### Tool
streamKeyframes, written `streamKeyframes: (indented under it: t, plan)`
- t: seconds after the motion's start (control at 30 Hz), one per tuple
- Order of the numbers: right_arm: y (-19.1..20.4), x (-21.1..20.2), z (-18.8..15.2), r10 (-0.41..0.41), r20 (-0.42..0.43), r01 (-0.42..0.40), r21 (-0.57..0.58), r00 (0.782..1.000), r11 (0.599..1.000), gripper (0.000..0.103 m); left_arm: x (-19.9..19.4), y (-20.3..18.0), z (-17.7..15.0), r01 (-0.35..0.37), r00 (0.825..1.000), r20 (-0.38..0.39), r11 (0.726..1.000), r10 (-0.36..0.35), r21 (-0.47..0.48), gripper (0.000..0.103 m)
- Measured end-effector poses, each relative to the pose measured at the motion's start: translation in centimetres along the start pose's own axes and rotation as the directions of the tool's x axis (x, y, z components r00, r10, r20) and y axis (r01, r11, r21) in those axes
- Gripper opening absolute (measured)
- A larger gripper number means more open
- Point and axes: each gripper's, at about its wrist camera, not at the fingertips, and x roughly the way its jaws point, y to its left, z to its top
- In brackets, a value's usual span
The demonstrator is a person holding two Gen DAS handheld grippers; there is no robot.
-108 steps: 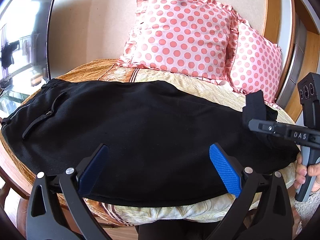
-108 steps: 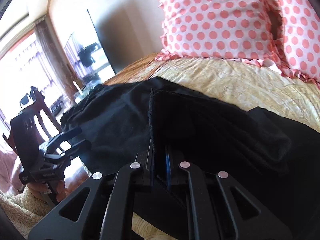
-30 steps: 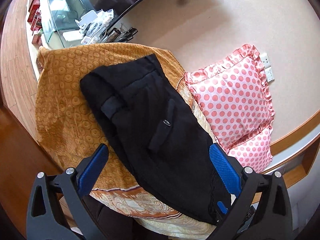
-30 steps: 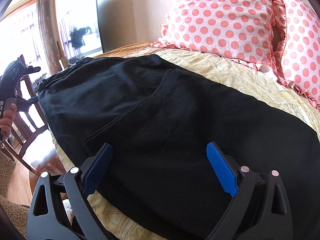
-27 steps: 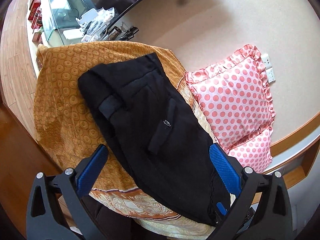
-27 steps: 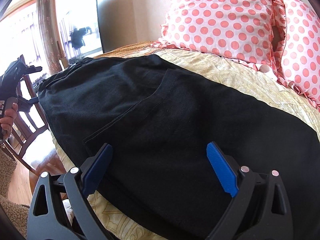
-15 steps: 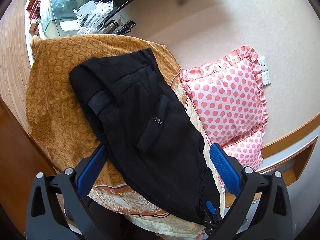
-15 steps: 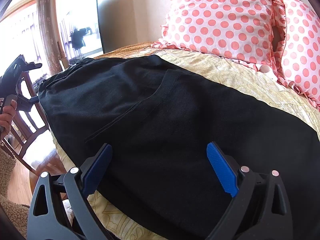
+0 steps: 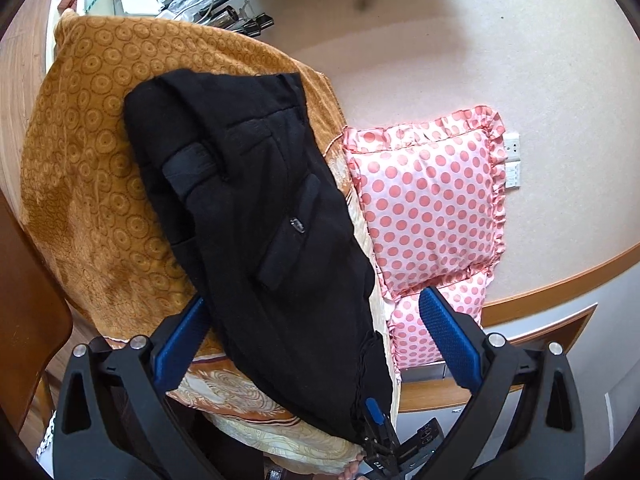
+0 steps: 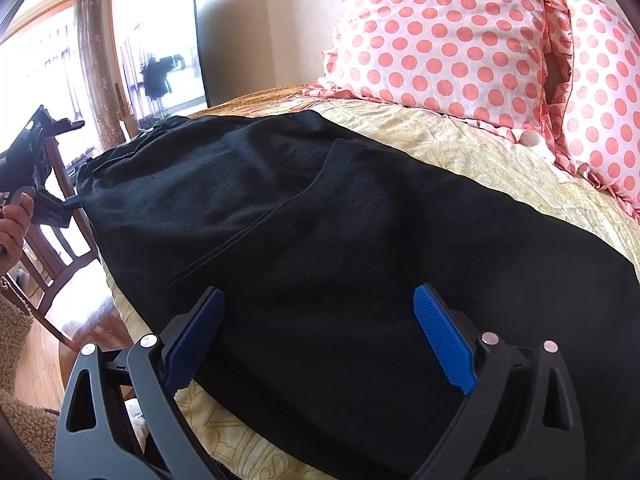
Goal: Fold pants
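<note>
Both tools empty, fingers spread wide. Right tool (image 10: 318, 336) sits low, just over the near edge of the pants (image 10: 360, 248), pointing across them toward the pillows (image 10: 440, 36); nothing between its blue pads (image 10: 444, 334). Left tool (image 9: 316, 344) is raised high, tilted down, looking along the garment from the side; also released. Left hand (image 10: 14, 216) shows at the far left in the right view, clear of the cloth.

Pants (image 9: 256, 220) lie flat on the bed (image 9: 88, 200), apparently folded once: a leg hem edge (image 10: 340, 160) lies across the upper layer, waistband at the far end near the orange cover.

Step, as judged: between folds, regrasp pending. Next move likely calls for both tools to drop to one end, pinch all layers together, and carry it over evenly; thick stacked cloth may slip from the pads.
</note>
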Motion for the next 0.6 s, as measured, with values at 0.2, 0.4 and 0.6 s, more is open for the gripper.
streamKeyframes:
  t: [0.2, 0.4, 0.6]
  plan:
    - [0.0, 0.0, 0.0, 0.001, 0.001, -0.001, 0.0, 1.0, 1.0, 0.097, 0.9, -1.3, -0.2, -0.077, 0.997, 0.016, 0.996, 0.077, 0.04, 0.093]
    - [0.0, 0.0, -0.1, 0.0, 0.001, 0.0, 0.0, 1.0, 1.0, 0.097, 1.5, -1.1, 0.4, -0.142, 0.989, 0.055, 0.989, 0.14, 0.045, 0.072]
    - [0.3, 0.0, 0.2, 0.002, 0.004, -0.002, -0.003, 1.0, 1.0, 0.097, 0.9, 0.8, 1.0, -0.137, 0.986, 0.09, 0.989, 0.141, -0.056, 0.033]
